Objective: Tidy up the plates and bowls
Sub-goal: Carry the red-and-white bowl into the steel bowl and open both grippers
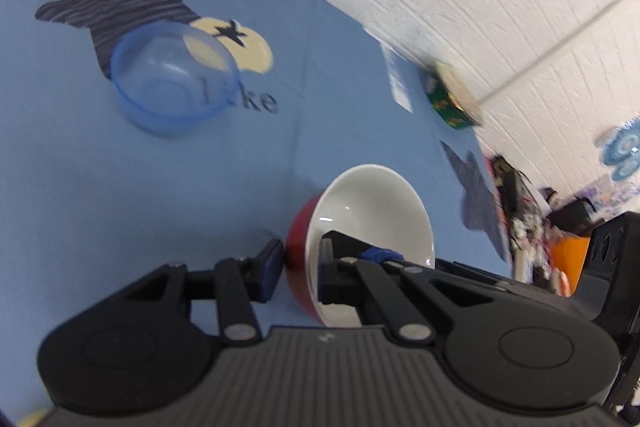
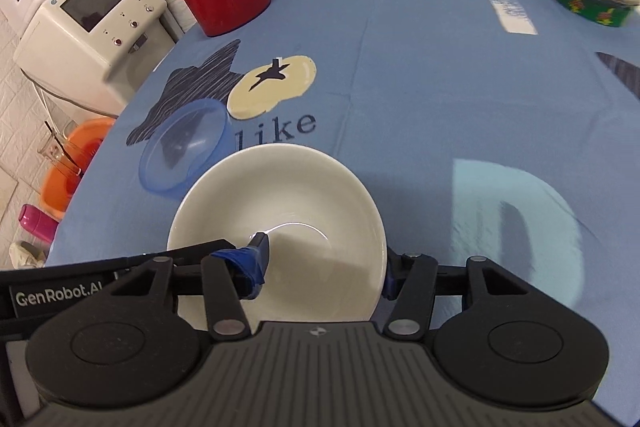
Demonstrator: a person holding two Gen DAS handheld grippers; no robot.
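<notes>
Nearest, the red bowl (image 1: 304, 263) is clamped by its wall in the left gripper (image 1: 298, 261), one finger inside and one outside, and is carried tilted above the blue tablecloth (image 1: 120, 207). The white bowl (image 2: 280, 211) is pinched likewise at its rim by the right gripper (image 2: 324, 267), probably for stacking. Farther off, the translucent blue bowl (image 2: 186, 147) is left upright beside the printed star, a likely stacking spot.
</notes>
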